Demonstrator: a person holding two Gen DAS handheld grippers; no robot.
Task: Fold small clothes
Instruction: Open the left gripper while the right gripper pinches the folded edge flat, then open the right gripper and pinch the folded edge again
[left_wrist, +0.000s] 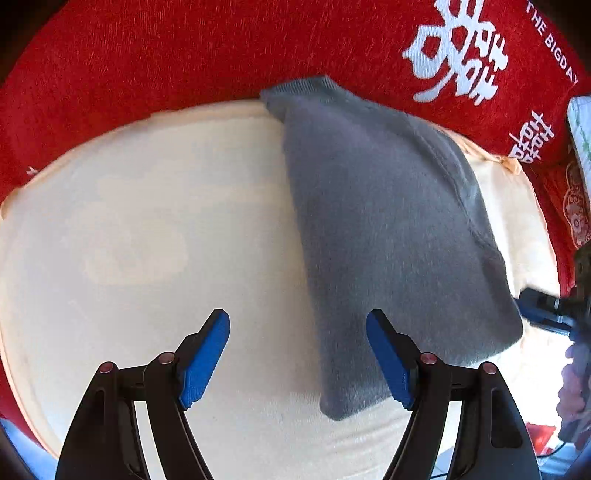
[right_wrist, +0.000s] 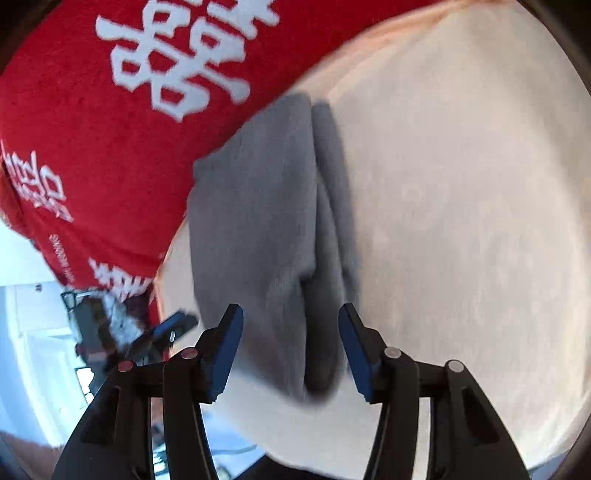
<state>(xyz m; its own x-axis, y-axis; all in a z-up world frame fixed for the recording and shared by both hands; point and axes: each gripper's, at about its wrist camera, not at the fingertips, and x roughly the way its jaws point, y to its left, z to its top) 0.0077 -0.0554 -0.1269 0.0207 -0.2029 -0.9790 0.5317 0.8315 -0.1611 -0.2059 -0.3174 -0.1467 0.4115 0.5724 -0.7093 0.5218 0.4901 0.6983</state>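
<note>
One red cloth (left_wrist: 184, 55) behind sock (left_wrist: 388, 221)

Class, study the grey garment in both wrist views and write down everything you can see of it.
The grey garment looks like soft, fuzzy knit with a ribbed hem at its far end. It lies folded lengthwise, a crease and overlapping layers showing in the right wrist view. It rests flat on the cream cloth, its far end reaching the red fabric. Both the left gripper and right gripper are open near its near end; neither holds it.
</note>
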